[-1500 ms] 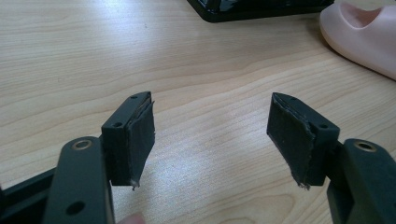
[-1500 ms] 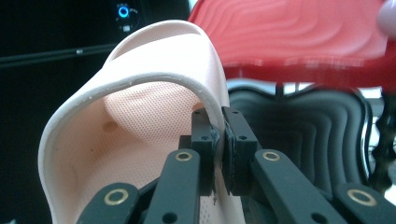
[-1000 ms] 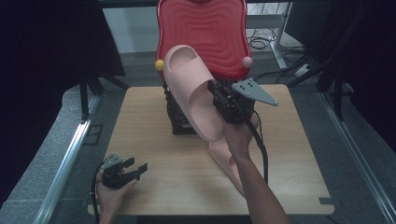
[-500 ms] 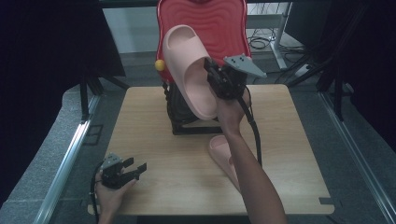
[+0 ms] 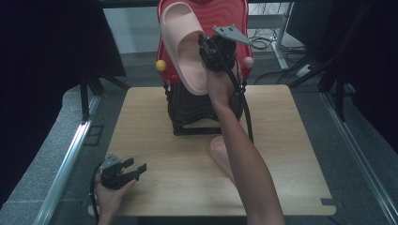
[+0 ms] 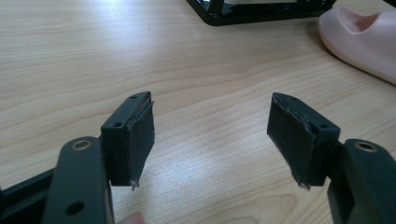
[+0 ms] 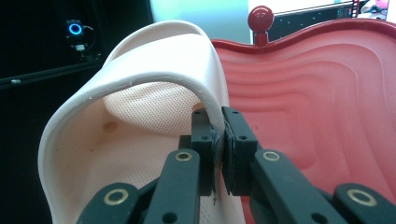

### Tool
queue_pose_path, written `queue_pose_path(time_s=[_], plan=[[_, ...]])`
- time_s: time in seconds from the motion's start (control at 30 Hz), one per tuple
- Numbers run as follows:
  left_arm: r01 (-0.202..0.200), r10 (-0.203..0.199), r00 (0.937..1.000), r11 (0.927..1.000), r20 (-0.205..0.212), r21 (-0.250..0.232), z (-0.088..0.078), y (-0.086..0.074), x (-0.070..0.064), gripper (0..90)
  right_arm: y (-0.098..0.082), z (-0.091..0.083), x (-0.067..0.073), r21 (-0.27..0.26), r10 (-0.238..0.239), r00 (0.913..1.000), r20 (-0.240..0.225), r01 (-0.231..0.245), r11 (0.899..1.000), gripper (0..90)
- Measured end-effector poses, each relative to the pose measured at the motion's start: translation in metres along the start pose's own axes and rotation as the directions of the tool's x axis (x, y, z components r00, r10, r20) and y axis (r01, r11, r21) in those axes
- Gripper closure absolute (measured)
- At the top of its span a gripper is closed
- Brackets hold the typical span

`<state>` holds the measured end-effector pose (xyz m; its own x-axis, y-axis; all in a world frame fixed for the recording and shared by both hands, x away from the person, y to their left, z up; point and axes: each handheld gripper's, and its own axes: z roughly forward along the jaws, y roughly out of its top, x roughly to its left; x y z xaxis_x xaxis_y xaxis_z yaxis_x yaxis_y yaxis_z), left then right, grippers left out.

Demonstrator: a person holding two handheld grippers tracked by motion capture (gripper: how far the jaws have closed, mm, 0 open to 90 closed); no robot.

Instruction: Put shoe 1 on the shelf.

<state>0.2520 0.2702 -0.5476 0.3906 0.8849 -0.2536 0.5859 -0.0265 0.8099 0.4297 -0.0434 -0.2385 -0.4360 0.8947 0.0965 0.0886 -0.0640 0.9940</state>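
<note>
My right gripper (image 5: 205, 50) is shut on the strap edge of a pale pink slipper (image 5: 180, 44), held up in the air in front of the red wavy tray (image 5: 237, 23) of a rack. In the right gripper view the jaws pinch the slipper's strap (image 7: 154, 74) at its side, with the red tray (image 7: 317, 93) just behind. A second pink slipper (image 5: 220, 152) lies on the wooden table (image 5: 291, 154), partly hidden under my right forearm. My left gripper (image 5: 136, 169) rests open near the table's front left corner; nothing lies between its pads (image 6: 140, 135).
The rack has a black ribbed base (image 5: 192, 110) standing at the table's back middle, with a yellow knob (image 5: 161, 65) and a pink knob (image 5: 248, 62) at the tray's sides. Dark curtains and cables surround the table. The second slipper's toe (image 6: 364, 37) lies ahead of the left gripper.
My right gripper has carried the slipper up and away from me, from over the table toward the red tray. The left gripper has stayed in place.
</note>
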Motion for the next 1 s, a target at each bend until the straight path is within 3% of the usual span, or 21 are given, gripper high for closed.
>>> queue_pose_path(time_s=[0.5, 0.73, 1.0], plan=[[-0.005, 0.005, 1.0, 1.0, -0.004, 0.006, 0.001, 0.0, 0.003, 31.9, 0.025, 0.045, 0.007, 0.012, 0.003, 0.9979, 0.065, -0.003, 1.0, 84.1], [-0.002, 0.002, 1.0, 1.0, -0.001, 0.003, 0.0, 0.0, 0.005, 31.9, 0.029, 0.07, 0.01, 0.017, 0.015, 0.9937, 0.111, -0.017, 1.0, 83.9], [-0.002, 0.002, 1.0, 1.0, 0.002, 0.004, 0.0, 0.0, 0.005, 31.8, 0.024, 0.085, 0.011, 0.044, 0.004, 0.9891, 0.147, -0.01, 0.999, 82.9]])
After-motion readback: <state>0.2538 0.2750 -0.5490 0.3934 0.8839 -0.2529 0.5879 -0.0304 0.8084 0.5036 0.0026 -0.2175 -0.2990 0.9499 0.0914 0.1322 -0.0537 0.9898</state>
